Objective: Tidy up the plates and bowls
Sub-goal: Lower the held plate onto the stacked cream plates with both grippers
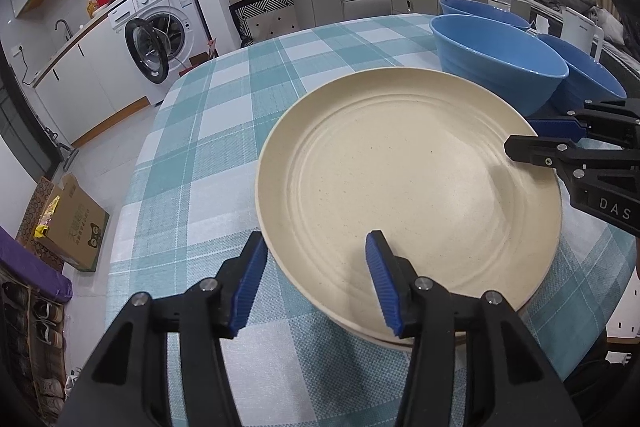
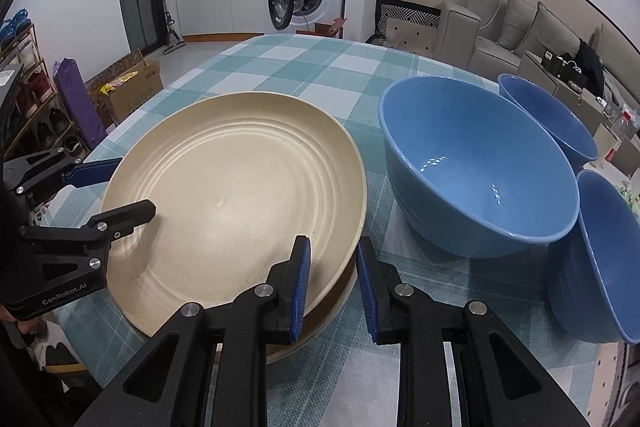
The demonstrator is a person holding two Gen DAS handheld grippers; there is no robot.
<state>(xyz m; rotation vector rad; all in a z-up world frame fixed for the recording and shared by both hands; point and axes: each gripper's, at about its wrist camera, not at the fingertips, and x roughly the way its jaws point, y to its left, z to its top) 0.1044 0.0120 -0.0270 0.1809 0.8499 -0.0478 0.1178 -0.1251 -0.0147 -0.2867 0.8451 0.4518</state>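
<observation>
Checked tablecloth (image 2: 304, 67) below me, cream plate (image 2: 240, 195) stacked centre-left, blue bowls (image 2: 480, 163) at right. My right gripper (image 2: 333, 291) pinches the plate's near-right rim; my left gripper (image 1: 316, 283), part-open, straddles the opposite edge without gripping.

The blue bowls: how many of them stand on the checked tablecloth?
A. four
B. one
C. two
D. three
D: the right wrist view shows three blue bowls, a large one beside the cream plate, one behind it and one at the right edge.
</observation>
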